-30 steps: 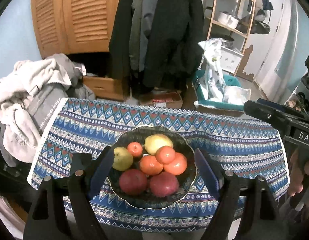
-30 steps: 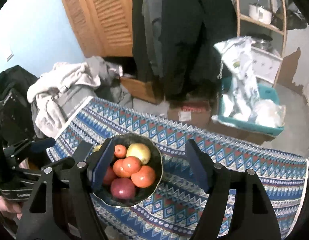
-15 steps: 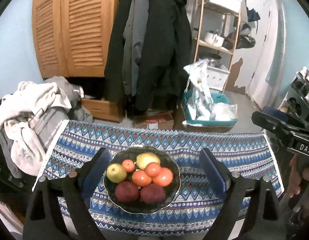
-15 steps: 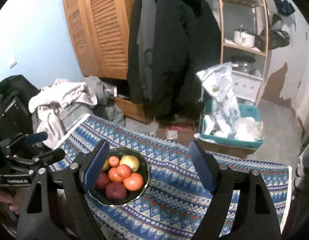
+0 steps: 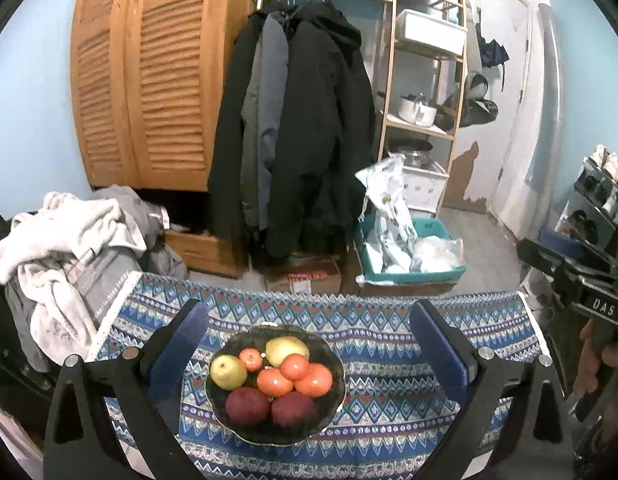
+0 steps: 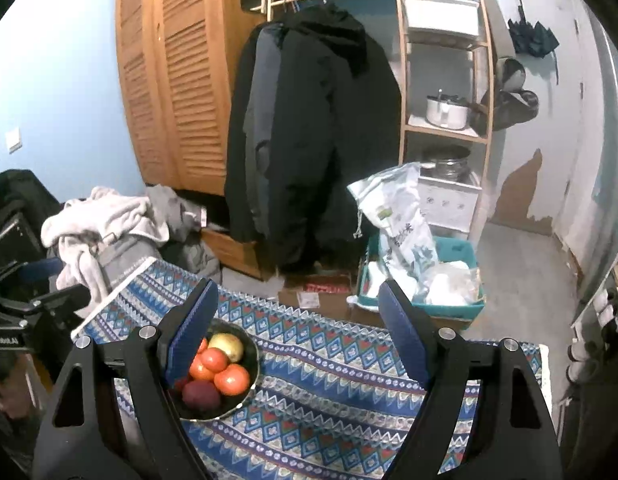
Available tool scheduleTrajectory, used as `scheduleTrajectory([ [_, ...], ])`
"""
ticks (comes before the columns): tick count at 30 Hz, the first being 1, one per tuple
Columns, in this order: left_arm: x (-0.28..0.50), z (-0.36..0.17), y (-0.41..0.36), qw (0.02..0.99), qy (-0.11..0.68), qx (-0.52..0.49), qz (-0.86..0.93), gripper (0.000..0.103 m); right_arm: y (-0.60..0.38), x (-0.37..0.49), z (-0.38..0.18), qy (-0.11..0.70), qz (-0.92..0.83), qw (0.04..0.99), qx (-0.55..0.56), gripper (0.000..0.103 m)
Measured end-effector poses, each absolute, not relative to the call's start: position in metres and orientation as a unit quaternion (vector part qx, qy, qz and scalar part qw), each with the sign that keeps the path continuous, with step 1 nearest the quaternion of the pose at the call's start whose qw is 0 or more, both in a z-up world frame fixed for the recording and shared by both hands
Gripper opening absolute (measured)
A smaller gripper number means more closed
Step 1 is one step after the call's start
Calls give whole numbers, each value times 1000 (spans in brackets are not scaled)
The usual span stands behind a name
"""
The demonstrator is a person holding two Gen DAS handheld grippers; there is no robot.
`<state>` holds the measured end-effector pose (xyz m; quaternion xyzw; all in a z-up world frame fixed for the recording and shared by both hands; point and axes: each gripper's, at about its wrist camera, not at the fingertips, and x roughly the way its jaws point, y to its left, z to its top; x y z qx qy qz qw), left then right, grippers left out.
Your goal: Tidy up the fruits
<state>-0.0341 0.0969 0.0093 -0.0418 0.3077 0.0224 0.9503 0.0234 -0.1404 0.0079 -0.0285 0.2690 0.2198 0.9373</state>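
Hovering above the table's near edge, the left gripper (image 5: 309, 344) has its jaws opening wide with nothing between them; the right gripper (image 6: 297, 324) gapes too, equally empty. Just beyond the left gripper's blue pads, a dark bowl (image 5: 333, 400) sits on the patterned tablecloth (image 5: 389, 328), holding two dark red fruits (image 5: 247, 406), several orange-red ones (image 5: 314, 380) and two yellow-green ones (image 5: 228, 372). No fruit lies loose on the cloth, so gathering looks finished; little seems left to do. Farther back hang dark coats (image 5: 309, 128) beside a louvred wardrobe (image 5: 149, 80).
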Motion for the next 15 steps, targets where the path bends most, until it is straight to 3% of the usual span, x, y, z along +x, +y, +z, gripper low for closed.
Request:
scheduleTrajectory([
  [15,-36,18,80,957,289,-23,14,102,-155,15,9,259,210,942,-31,81],
])
